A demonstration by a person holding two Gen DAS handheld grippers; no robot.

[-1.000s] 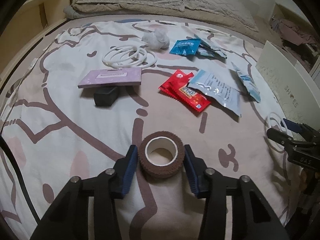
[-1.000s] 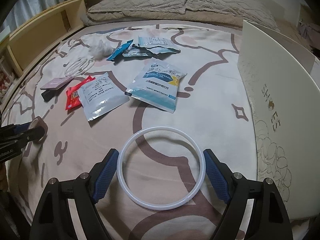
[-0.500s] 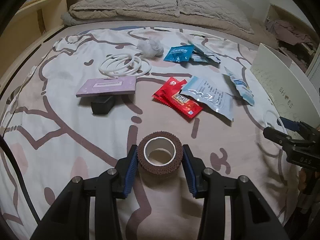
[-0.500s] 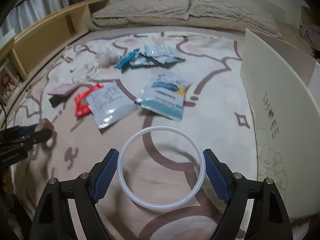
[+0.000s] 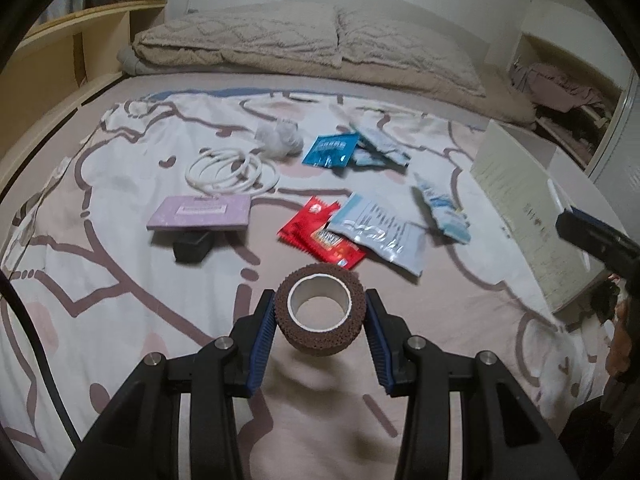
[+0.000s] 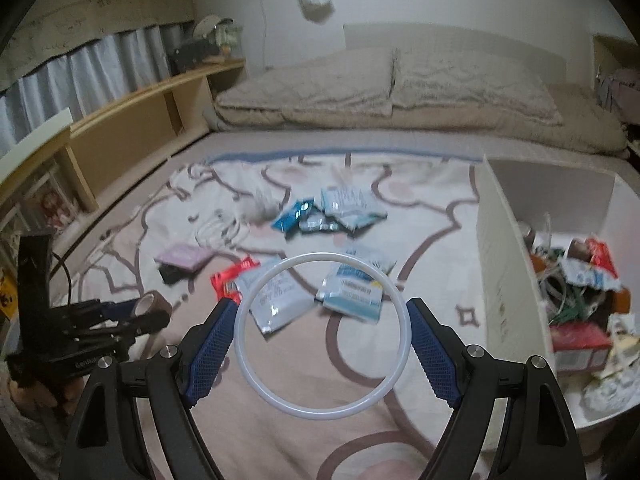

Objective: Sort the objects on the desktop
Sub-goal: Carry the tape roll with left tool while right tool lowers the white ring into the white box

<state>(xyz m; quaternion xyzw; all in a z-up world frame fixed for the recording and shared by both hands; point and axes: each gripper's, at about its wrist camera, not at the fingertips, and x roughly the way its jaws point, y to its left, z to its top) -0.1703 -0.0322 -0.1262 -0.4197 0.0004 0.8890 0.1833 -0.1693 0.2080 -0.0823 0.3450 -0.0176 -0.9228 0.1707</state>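
My left gripper is shut on a brown tape roll and holds it lifted above the bedspread; it also shows in the right wrist view. My right gripper is shut on a white ring, held in the air above the bed. The white shoe box stands to the right with several sorted items inside. Sachets, a red packet, a purple card and white rings lie on the bed.
A black block lies under the purple card. A grey fluff ball sits behind the rings. Pillows lie at the bed's head. A wooden shelf runs along the left side.
Both grippers have risen from the bedspread, each carrying its object: the left lifted the tape roll, the right lifted the ring and now looks over the box's wall.
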